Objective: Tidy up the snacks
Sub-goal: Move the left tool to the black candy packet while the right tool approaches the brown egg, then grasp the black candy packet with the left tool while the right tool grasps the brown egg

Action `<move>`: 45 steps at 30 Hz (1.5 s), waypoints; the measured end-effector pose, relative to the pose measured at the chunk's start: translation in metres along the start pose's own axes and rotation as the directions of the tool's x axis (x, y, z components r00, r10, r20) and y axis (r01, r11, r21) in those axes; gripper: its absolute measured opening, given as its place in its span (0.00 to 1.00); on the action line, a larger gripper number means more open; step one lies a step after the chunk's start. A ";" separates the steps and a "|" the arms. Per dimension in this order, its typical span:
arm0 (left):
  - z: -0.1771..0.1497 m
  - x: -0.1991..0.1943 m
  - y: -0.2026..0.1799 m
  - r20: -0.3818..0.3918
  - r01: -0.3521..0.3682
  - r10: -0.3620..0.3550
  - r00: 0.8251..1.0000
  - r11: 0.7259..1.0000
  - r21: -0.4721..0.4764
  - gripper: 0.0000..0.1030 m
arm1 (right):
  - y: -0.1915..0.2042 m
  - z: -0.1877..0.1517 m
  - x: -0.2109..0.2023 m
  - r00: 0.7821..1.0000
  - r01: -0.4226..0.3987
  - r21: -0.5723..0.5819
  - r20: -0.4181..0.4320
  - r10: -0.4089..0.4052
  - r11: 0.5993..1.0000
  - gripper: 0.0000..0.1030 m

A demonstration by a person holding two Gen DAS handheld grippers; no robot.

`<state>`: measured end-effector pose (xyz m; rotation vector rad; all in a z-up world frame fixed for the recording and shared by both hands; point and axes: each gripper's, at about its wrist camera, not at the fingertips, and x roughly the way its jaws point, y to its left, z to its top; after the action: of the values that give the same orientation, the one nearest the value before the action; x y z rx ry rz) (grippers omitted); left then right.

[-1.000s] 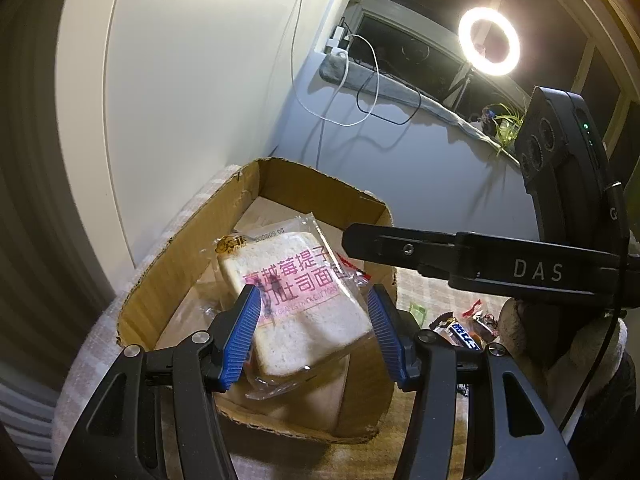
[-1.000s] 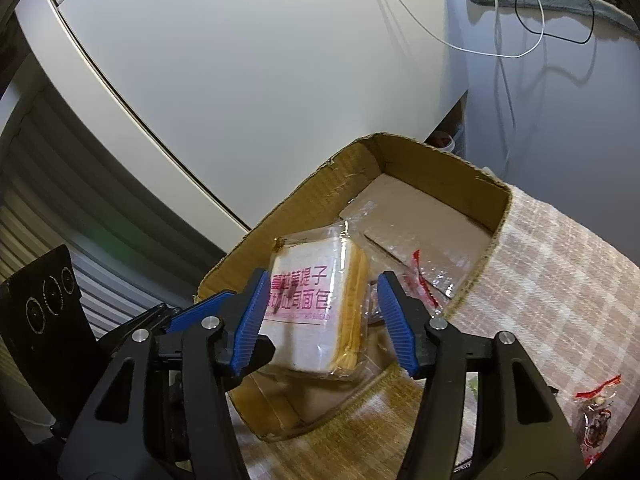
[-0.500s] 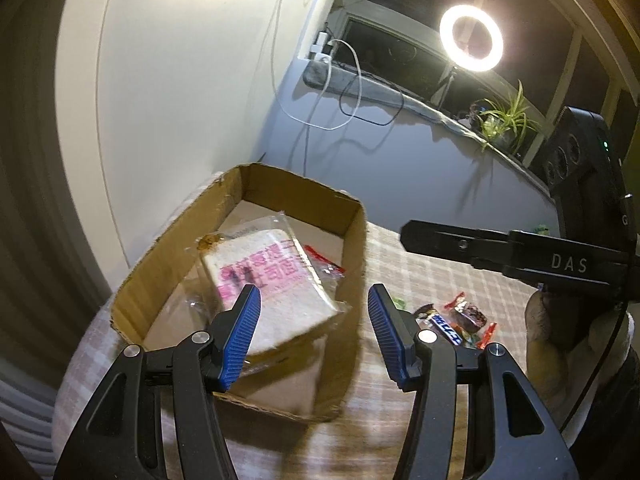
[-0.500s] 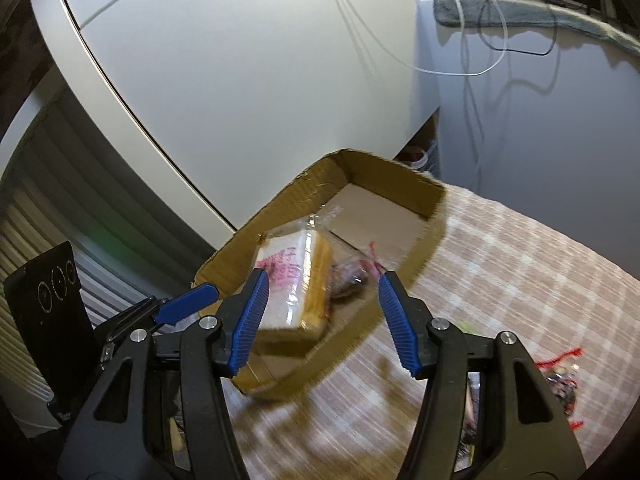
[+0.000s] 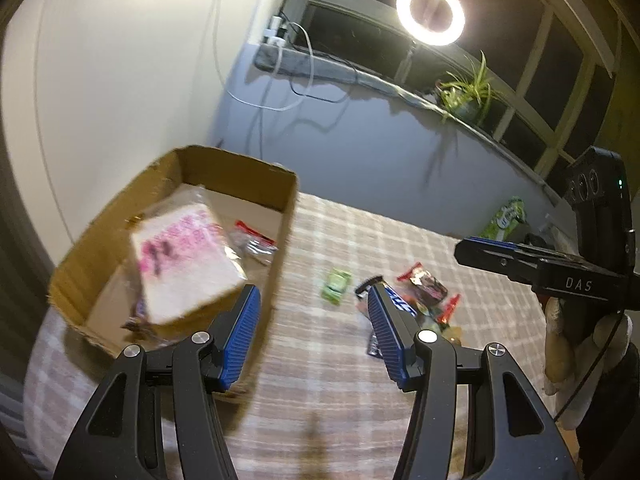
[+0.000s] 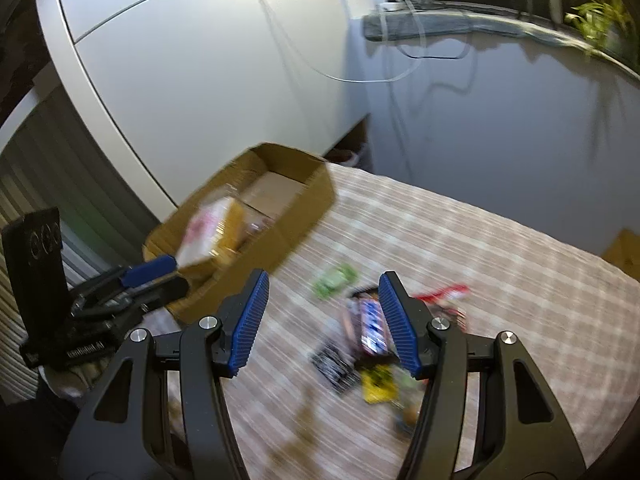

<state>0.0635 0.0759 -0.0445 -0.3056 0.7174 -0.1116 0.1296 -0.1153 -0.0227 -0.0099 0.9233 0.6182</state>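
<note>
Bread packet (image 5: 182,264) lies in cardboard box (image 5: 276,184); both grippers gape empty.

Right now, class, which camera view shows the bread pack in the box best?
The left wrist view: the bread lies near, its broad pink-printed face turned to the camera, inside the box. The right wrist view shows the same bread small, blurred and mostly edge-on, partly hidden by the box wall.
</note>
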 end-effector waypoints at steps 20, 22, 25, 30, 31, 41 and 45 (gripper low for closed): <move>-0.034 0.058 -0.060 -0.190 0.093 -0.063 0.980 0.984 0.150 0.53 | -0.064 -0.092 0.005 0.982 0.143 0.033 -0.131 -0.137 0.989 0.58; -0.036 0.063 -0.063 -0.200 0.092 -0.058 0.978 0.982 0.167 0.53 | -0.061 -0.096 0.009 0.981 0.141 0.016 -0.137 -0.138 0.990 0.58; -0.040 0.069 -0.069 -0.216 0.089 -0.045 0.975 0.976 0.198 0.53 | -0.059 -0.101 0.013 0.979 0.148 -0.002 -0.143 -0.147 0.989 0.58; -0.045 0.079 -0.078 -0.232 0.077 -0.012 0.973 0.959 0.273 0.53 | -0.057 -0.103 0.020 0.978 0.156 -0.015 -0.140 -0.157 0.988 0.58; -0.047 0.081 -0.080 -0.235 0.076 -0.006 0.972 0.954 0.291 0.53 | -0.055 -0.103 0.021 0.977 0.164 -0.021 -0.139 -0.165 0.986 0.58; -0.056 0.103 -0.092 -0.264 0.066 0.042 0.964 0.919 0.390 0.53 | -0.050 -0.103 0.036 0.966 0.205 -0.105 -0.139 -0.218 0.973 0.49; -0.060 0.111 -0.095 -0.265 0.060 0.058 0.963 0.907 0.417 0.50 | -0.048 -0.104 0.037 0.963 0.213 -0.135 -0.136 -0.231 0.968 0.44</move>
<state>0.1074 -0.0508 -0.1267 0.1300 0.9440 -0.3107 0.0926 -0.1646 -0.1262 -0.2679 1.0141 0.4662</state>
